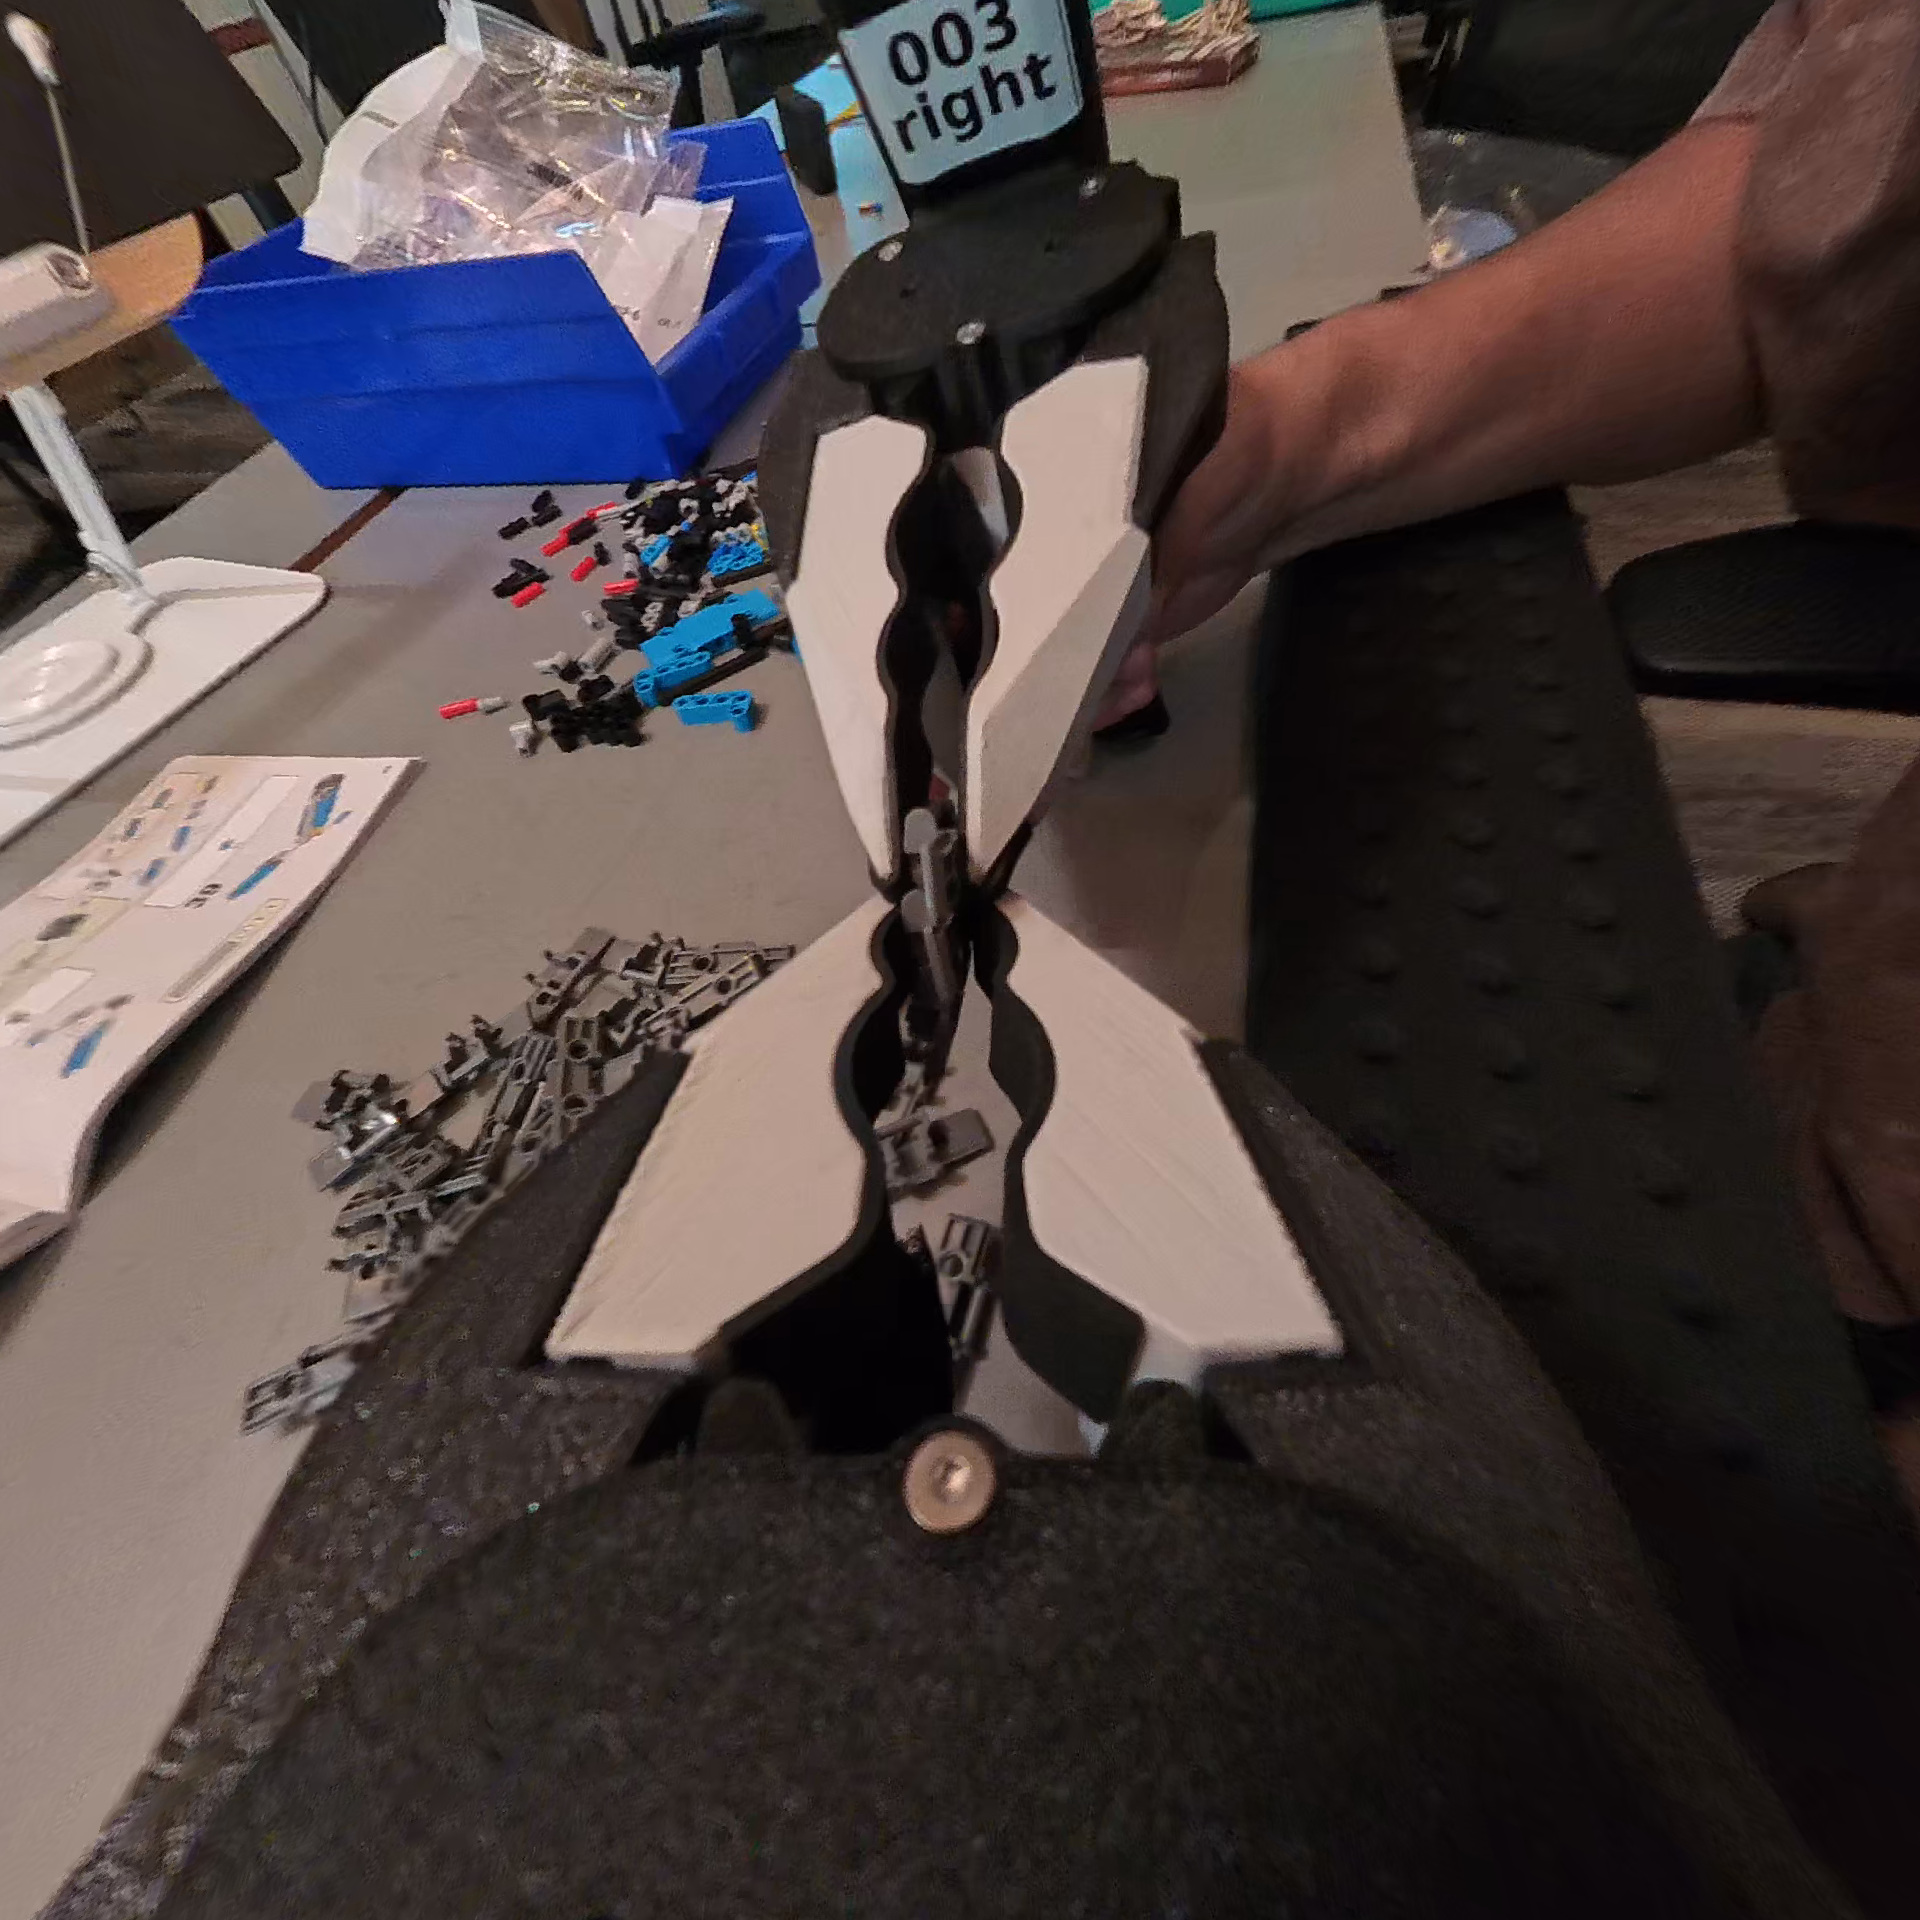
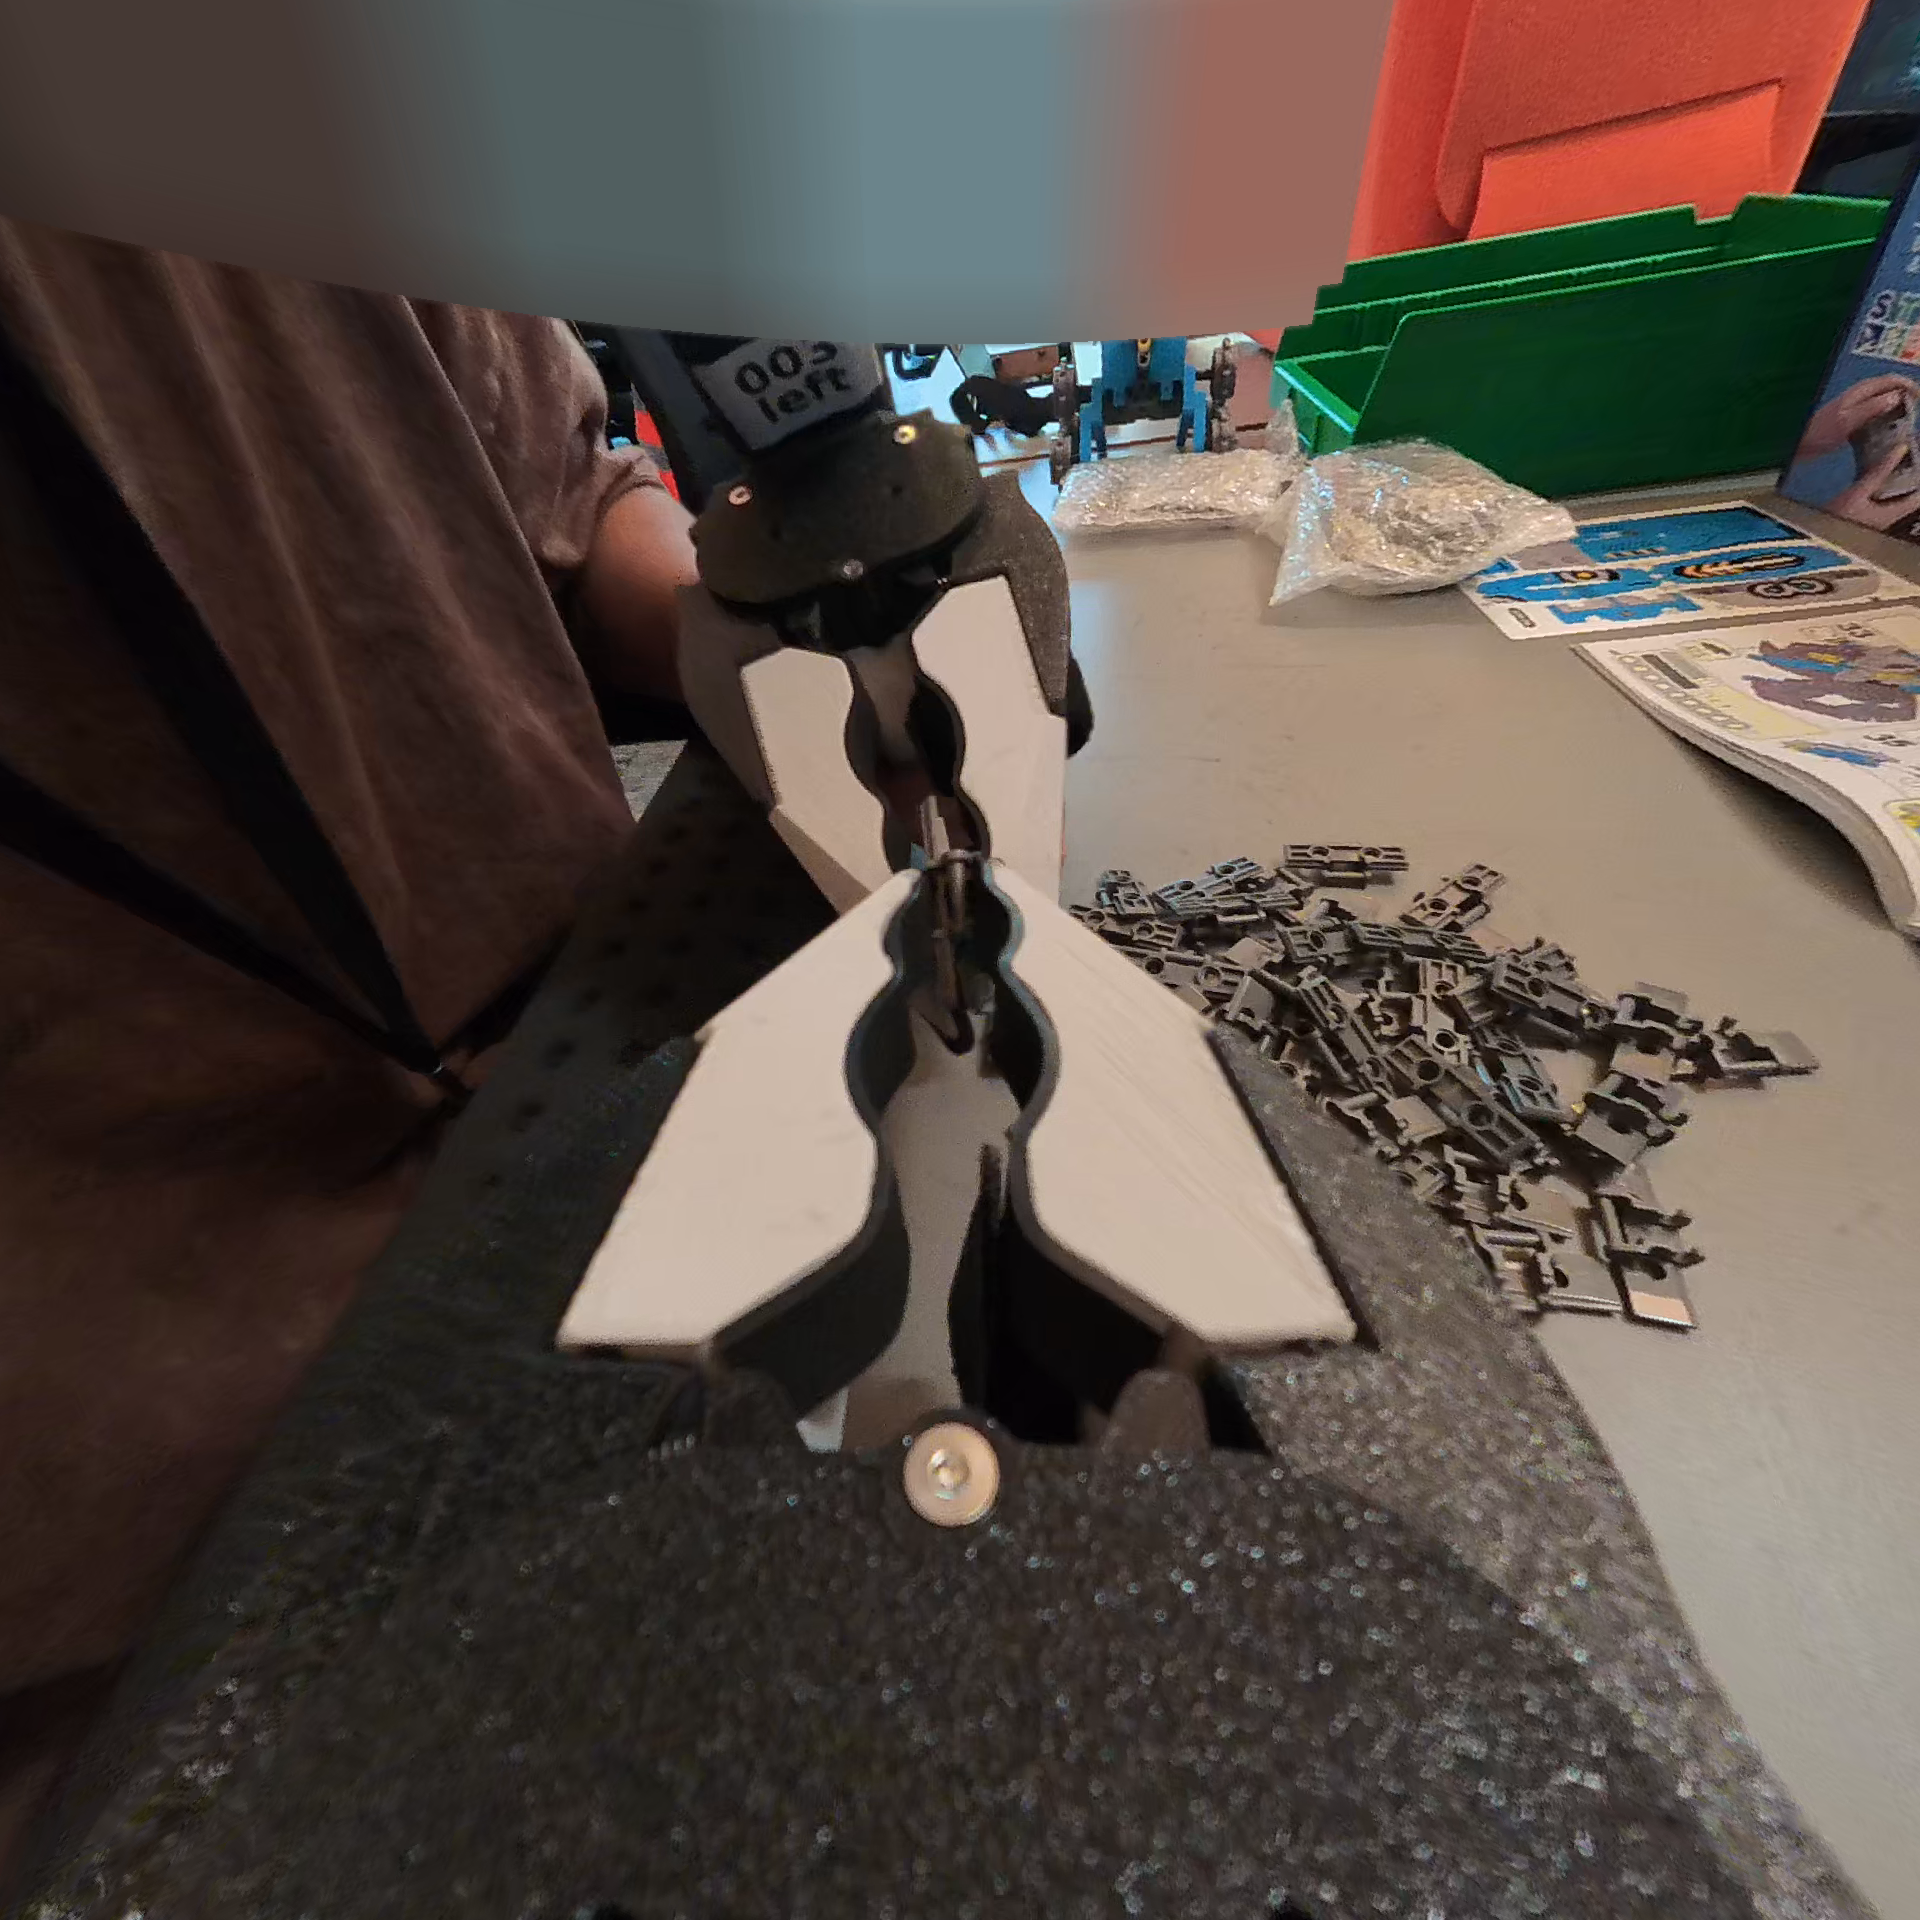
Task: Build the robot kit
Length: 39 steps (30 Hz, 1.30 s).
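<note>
Left gripper (image 1: 935,914) and right gripper (image 1: 928,868) meet tip to tip above the grey surface (image 1: 582,831), each clamped on an end of a small grey pin-like piece (image 1: 928,883), slim, ridged and darker low down. Just beside it lies a pile of dark grey parts (image 2: 1392,1029); farther off, a blue bin (image 1: 488,353) and a booklet (image 1: 156,935).

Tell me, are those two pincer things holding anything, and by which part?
Yes: the left gripper and right gripper meet tip to tip, jaws pinching opposite ends of small grey plastic pieces. Whether one piece or two joined, I cannot tell.
</note>
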Motion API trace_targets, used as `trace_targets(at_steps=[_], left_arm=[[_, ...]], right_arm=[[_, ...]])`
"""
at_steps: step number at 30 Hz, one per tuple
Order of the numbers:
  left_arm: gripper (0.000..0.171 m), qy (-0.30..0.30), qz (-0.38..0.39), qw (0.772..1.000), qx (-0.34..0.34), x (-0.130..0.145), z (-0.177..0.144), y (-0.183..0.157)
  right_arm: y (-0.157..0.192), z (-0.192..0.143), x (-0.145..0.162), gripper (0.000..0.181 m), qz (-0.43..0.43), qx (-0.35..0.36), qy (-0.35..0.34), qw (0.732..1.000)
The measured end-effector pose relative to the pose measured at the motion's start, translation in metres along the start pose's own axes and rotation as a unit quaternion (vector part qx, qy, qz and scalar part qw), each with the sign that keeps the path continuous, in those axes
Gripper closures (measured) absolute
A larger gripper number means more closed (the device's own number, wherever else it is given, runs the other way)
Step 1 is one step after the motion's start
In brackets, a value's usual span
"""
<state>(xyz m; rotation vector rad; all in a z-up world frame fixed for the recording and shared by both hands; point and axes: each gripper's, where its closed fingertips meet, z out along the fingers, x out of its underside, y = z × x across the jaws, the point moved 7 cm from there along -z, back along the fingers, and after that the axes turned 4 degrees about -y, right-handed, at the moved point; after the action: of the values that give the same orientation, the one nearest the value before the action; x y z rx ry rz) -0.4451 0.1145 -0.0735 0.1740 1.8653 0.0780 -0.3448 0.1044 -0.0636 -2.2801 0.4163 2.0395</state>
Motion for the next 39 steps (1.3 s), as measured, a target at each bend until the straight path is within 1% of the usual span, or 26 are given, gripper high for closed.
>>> trace_targets(at_steps=[3,5,7,10,13,14,15,17,19,23,26,27,29,31,34,39], left_arm=[[0.164,0.012,0.065,0.997,-0.03,0.001,0.0,-0.003],[0.165,0.012,0.079,0.996,-0.034,0.001,0.0,-0.005],[0.165,0.002,0.077,0.997,-0.019,0.0,0.0,-0.007],[0.164,0.002,0.049,0.999,-0.004,0.0,0.0,-0.005],[0.164,0.021,0.022,0.999,0.013,0.005,0.003,-0.004],[0.164,0.032,0.024,0.999,0.015,0.008,0.004,-0.004],[0.164,0.042,0.032,0.998,0.017,0.01,0.005,-0.005],[0.164,0.053,0.041,0.998,0.019,0.012,0.007,-0.007],[0.164,0.055,0.031,0.997,0.032,0.013,0.008,-0.009],[0.164,0.058,0.021,0.998,0.029,0.014,0.008,-0.007],[0.164,0.056,0.039,0.997,0.027,0.013,0.007,-0.008],[0.164,0.062,0.047,0.997,0.026,0.015,0.008,-0.009],[0.166,0.079,0.053,0.995,0.017,0.019,0.009,-0.007],[0.166,0.076,0.032,0.997,0.013,0.019,0.009,-0.005],[0.166,0.081,0.069,0.994,-0.004,0.021,0.01,-0.007],[0.166,0.075,0.091,0.993,-0.033,0.017,0.01,-0.006]], right_arm=[[-0.001,0.0,0.002,0.173,0.009,-0.005,0.005,1.0],[0.001,0.0,0.002,0.172,0.005,-0.011,0.004,1.0],[0.005,-0.001,0.001,0.172,-0.015,-0.02,0.003,1.0],[0.007,-0.001,0.001,0.172,-0.075,-0.003,0.004,0.997],[0.006,-0.001,0.003,0.172,-0.099,0.011,0.031,0.995],[0.005,0.0,0.006,0.169,-0.11,0.022,0.04,0.993],[0.005,0.0,0.008,0.165,-0.114,0.029,0.047,0.992],[0.005,0.0,0.01,0.163,-0.103,0.027,0.062,0.992],[0.008,0.0,0.012,0.166,-0.091,0.012,0.066,0.994],[0.008,0.001,0.011,0.172,-0.103,0.018,0.073,0.992],[0.009,0.001,0.011,0.173,-0.086,0.009,0.069,0.994],[0.009,0.002,0.012,0.173,-0.095,0.01,0.077,0.992],[0.009,0.005,0.016,0.174,-0.126,0.033,0.096,0.987],[0.007,0.005,0.016,0.174,-0.134,0.045,0.096,0.985],[0.008,0.006,0.017,0.174,-0.136,0.05,0.103,0.984],[0.006,0.003,0.014,0.174,-0.137,0.055,0.094,0.984]])
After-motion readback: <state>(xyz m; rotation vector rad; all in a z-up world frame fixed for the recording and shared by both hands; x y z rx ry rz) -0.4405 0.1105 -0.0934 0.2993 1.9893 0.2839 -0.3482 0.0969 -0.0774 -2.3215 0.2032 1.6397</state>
